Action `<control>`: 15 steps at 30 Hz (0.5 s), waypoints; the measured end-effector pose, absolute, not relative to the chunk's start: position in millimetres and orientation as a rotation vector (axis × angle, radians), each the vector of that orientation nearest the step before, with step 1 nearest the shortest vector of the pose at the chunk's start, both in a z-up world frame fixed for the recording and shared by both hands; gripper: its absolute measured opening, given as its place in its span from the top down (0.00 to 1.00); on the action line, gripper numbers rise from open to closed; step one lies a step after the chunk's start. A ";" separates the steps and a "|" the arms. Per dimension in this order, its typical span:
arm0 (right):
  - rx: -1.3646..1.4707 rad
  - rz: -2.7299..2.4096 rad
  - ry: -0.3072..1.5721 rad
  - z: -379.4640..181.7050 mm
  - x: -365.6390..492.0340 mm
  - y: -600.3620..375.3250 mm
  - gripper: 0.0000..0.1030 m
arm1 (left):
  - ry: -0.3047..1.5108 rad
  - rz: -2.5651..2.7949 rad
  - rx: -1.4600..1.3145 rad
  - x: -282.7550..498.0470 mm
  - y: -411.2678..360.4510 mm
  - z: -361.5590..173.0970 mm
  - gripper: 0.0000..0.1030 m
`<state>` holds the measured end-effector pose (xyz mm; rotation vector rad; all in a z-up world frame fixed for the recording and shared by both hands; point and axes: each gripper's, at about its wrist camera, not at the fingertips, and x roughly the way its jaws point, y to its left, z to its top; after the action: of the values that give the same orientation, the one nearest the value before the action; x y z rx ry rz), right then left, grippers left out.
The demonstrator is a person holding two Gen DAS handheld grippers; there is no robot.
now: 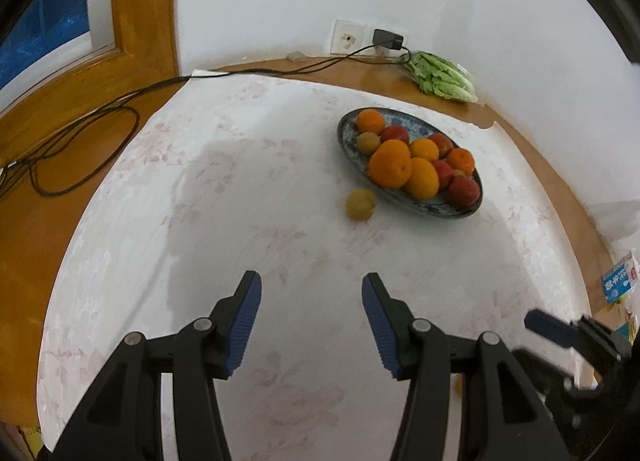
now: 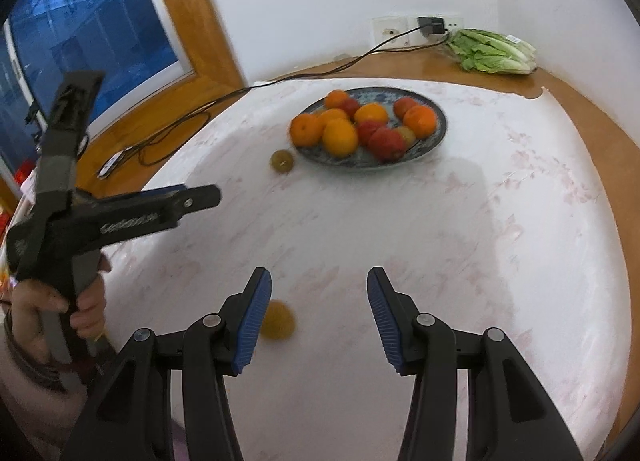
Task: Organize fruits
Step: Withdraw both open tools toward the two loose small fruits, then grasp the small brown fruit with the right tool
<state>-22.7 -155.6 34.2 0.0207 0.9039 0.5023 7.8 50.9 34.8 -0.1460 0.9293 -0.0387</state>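
A blue patterned plate (image 1: 347, 141) (image 2: 440, 129) holds several oranges and red fruits at the far side of the white floral tablecloth. One yellow-green fruit (image 1: 360, 204) (image 2: 282, 161) lies on the cloth just in front of the plate. A second yellowish fruit (image 2: 278, 320) lies close by, against the inner side of my right gripper's left finger and partly hidden by it. My right gripper (image 2: 320, 277) (image 1: 536, 319) is open, and no pad presses on anything. My left gripper (image 1: 312, 281) (image 2: 208, 193) is open and empty above bare cloth, held by a hand (image 2: 84, 313).
A bagged lettuce (image 1: 442, 79) (image 2: 494, 51) lies at the back by the wall. A charger (image 1: 387, 39) sits in the wall socket, its black cable (image 1: 80, 129) looping over the wooden tabletop at the left. A blue packet (image 1: 618, 283) lies at the right edge.
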 end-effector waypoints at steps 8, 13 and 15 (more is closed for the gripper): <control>-0.040 0.584 0.934 23.0 -36.0 -133.9 0.50 | 0.922 -0.026 -0.163 3.7 58.4 34.7 0.46; -0.056 0.584 0.946 17.2 -36.3 -129.8 0.51 | 0.923 -0.031 -0.166 3.5 58.9 33.6 0.46; -0.064 0.584 0.952 15.7 -35.7 -127.9 0.55 | 0.927 -0.032 -0.167 4.4 58.8 32.7 0.46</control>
<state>-35.7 -127.9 15.7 -0.0637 0.9519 0.5840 4.4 58.8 32.7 -0.1670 0.9268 -0.0321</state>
